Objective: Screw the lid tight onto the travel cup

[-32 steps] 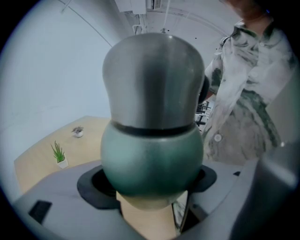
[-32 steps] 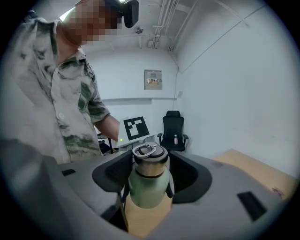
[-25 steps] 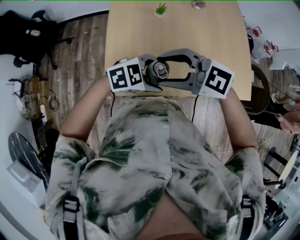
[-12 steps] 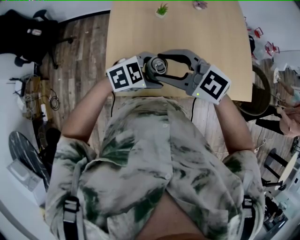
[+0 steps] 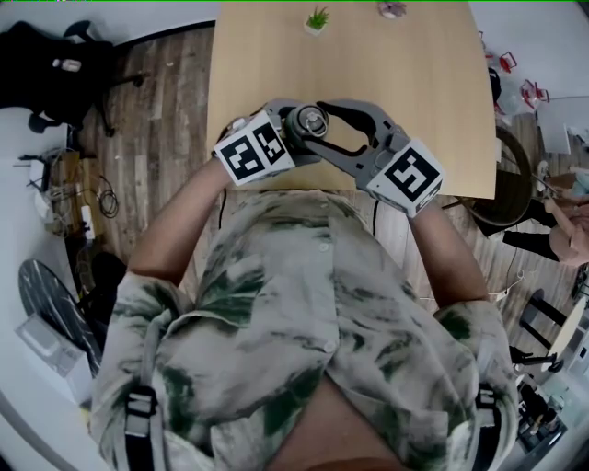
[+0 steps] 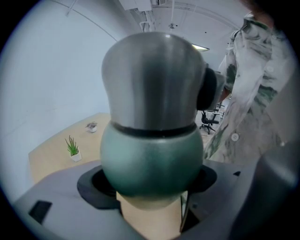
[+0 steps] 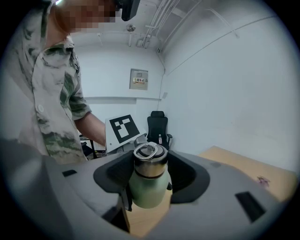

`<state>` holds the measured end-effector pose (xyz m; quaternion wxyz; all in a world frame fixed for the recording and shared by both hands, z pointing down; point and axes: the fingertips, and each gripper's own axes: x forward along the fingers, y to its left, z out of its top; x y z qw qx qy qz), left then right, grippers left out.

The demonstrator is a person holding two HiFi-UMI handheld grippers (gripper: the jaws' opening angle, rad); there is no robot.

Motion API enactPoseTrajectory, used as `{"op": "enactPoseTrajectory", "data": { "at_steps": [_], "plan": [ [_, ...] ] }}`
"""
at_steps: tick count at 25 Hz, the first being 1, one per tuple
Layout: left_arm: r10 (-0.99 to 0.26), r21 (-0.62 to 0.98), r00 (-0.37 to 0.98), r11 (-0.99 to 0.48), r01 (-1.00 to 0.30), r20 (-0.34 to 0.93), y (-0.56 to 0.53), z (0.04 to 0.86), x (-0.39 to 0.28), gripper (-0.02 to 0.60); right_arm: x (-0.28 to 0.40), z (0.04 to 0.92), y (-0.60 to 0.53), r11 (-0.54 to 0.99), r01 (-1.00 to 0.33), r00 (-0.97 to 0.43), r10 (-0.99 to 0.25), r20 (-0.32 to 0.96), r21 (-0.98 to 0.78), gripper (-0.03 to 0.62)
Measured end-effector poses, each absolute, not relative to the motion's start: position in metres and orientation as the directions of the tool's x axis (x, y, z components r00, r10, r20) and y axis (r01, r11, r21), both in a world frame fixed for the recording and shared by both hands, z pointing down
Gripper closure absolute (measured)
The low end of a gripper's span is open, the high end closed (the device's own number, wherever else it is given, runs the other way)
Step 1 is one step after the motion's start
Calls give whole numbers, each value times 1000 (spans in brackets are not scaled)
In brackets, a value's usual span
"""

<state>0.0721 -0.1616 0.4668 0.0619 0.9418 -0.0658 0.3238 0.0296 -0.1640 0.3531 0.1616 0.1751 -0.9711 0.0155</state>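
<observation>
The travel cup point(image 5: 309, 120), a green body point(image 6: 152, 159) under a steel lid point(image 6: 152, 79), is held upright over the near edge of the table. My left gripper point(image 5: 294, 134) is shut on the green body, which fills its jaw recesses. My right gripper point(image 5: 318, 121) comes in from the right. Its jaws have just been closing with the ringed lid point(image 7: 149, 157) between them, and the tips lie against the lid on both sides. In the right gripper view the cup point(image 7: 147, 185) stands at the far end of the jaws.
The wooden table point(image 5: 414, 64) carries a small potted plant point(image 5: 316, 18) and a little pale object point(image 5: 390, 9) at its far edge. A black bag point(image 5: 55, 64) lies on the floor to the left. An office chair point(image 7: 157, 124) stands by the wall.
The right gripper's marker cube has swung down and left, clockwise around the cup. The left gripper's cube has tilted, and the cup has shifted slightly further over the table.
</observation>
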Motion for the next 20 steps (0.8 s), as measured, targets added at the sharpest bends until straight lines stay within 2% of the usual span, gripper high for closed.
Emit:
{"op": "enactPoseTrajectory", "data": {
  "at_steps": [5, 7, 10, 15, 20],
  "plan": [
    [-66, 86, 780, -985, -152, 622, -158, 470, 73, 193, 36, 363, -161, 941, -339, -880, -314, 357, -7, 349],
    [-50, 89, 788, -987, -133, 614, -156, 467, 75, 193, 35, 357, -159, 950, -311, -899, -288, 331, -17, 347],
    [7, 95, 802, -994, -62, 597, -148, 461, 77, 193, 29, 343, -156, 972, -232, -934, -217, 285, -21, 332],
    [108, 116, 803, -992, 49, 587, -131, 458, 76, 193, 22, 339, -143, 999, -52, -948, -45, 314, -16, 326],
    [188, 133, 794, -982, 135, 578, -116, 454, 77, 194, 19, 337, -132, 999, 36, -944, 34, 327, 1, 318]
  ]
}}
